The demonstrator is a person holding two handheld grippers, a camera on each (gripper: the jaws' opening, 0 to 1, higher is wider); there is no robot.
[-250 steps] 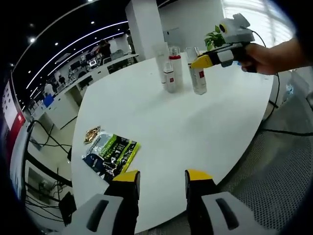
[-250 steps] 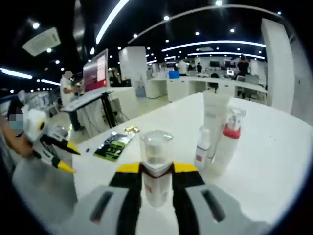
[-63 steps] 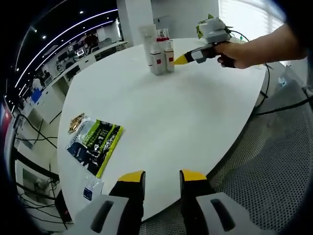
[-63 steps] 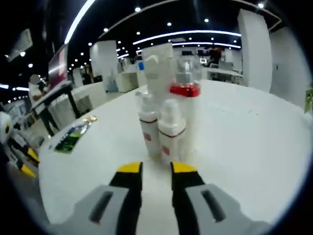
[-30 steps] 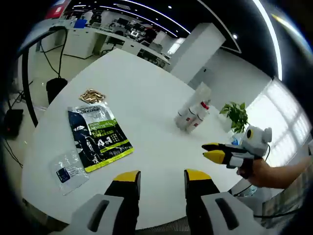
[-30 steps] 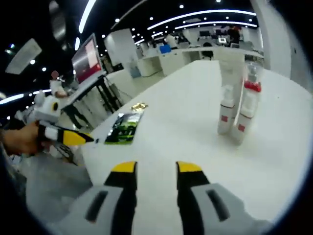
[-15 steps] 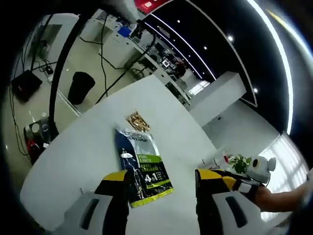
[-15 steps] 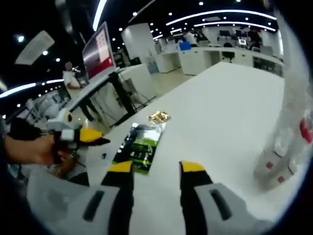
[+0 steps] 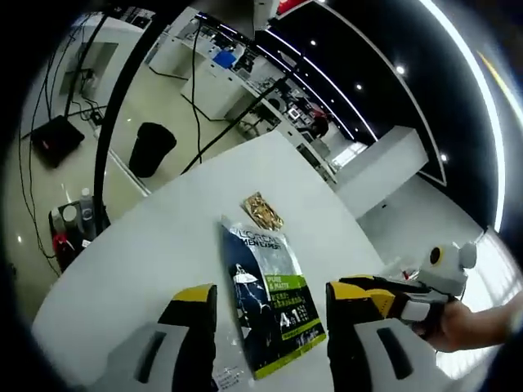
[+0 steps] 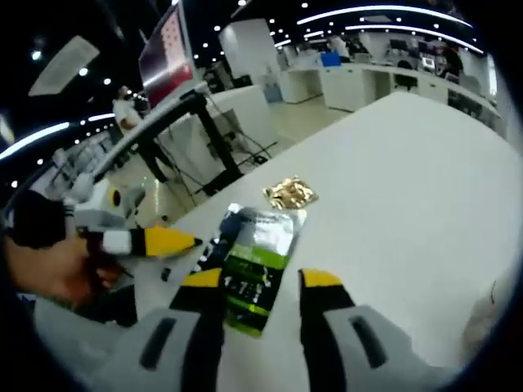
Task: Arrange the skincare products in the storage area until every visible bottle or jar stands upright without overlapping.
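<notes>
You are in a big office with a dark ceiling and long bright light strips (image 9: pixel 458 77). White desks (image 10: pixel 368 82) stand far back. A black bin (image 9: pixel 153 149) sits on the shiny floor (image 9: pixel 57 188).

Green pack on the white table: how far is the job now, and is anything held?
Done: cannot tell; the state of the bottles is not readable here. In hand: nothing; the left gripper and right gripper are open, both pointing at the green pack. Left: the pack and a gold sachet lie flat on the table.

Both views near, facing; shared dark-green sachet (image 9: pixel 272 294) (image 10: pixel 252 266)
</notes>
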